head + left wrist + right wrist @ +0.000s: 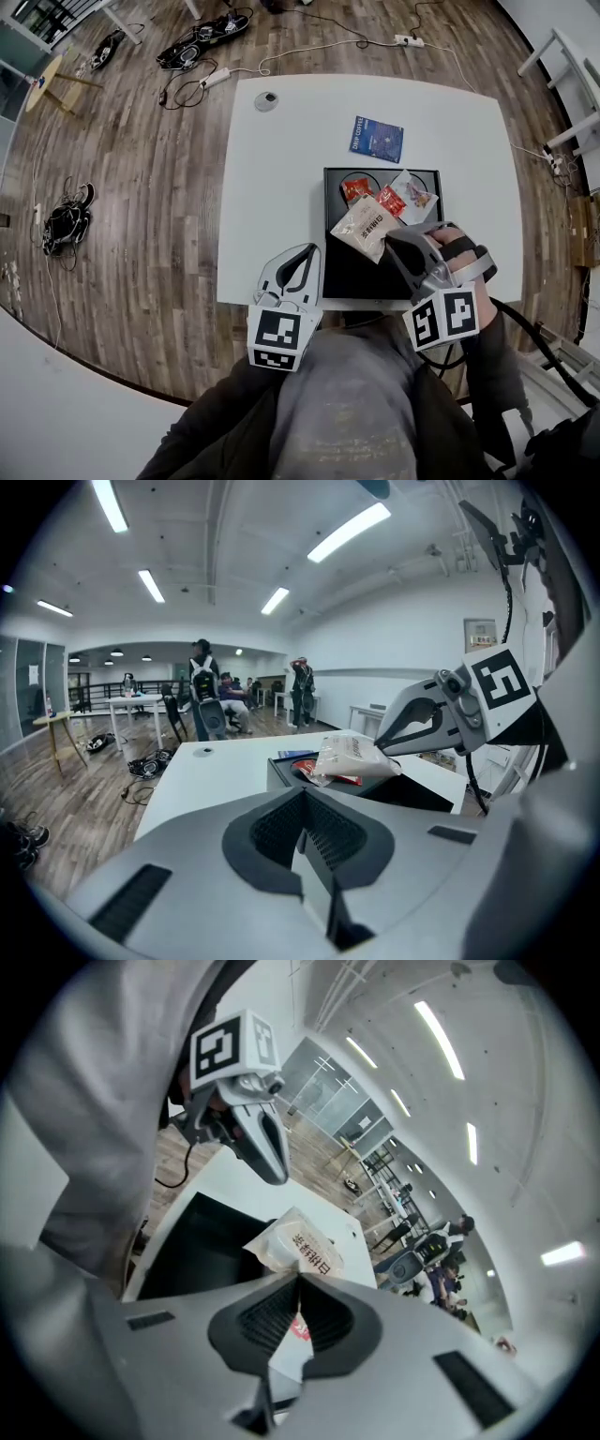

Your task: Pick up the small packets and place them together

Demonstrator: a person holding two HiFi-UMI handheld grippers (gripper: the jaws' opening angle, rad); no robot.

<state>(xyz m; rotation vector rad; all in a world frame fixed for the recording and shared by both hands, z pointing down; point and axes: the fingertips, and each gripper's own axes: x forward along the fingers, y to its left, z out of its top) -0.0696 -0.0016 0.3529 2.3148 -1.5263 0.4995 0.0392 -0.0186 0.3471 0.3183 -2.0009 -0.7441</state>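
right gripper [392, 235] holds 1 beige packet [366, 228] | left gripper [307, 250] closed | tray [349, 274]: 3 packets [356, 190]

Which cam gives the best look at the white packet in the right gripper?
Head view: the white packet shows whole, print up, over the black tray. Right gripper view shows one end pinched by the fingers of the right gripper, partly hidden by them. Left gripper view shows it side-on, farther off.

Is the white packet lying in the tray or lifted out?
Lifted out: the right gripper pinches the packet, which hangs above the tray.
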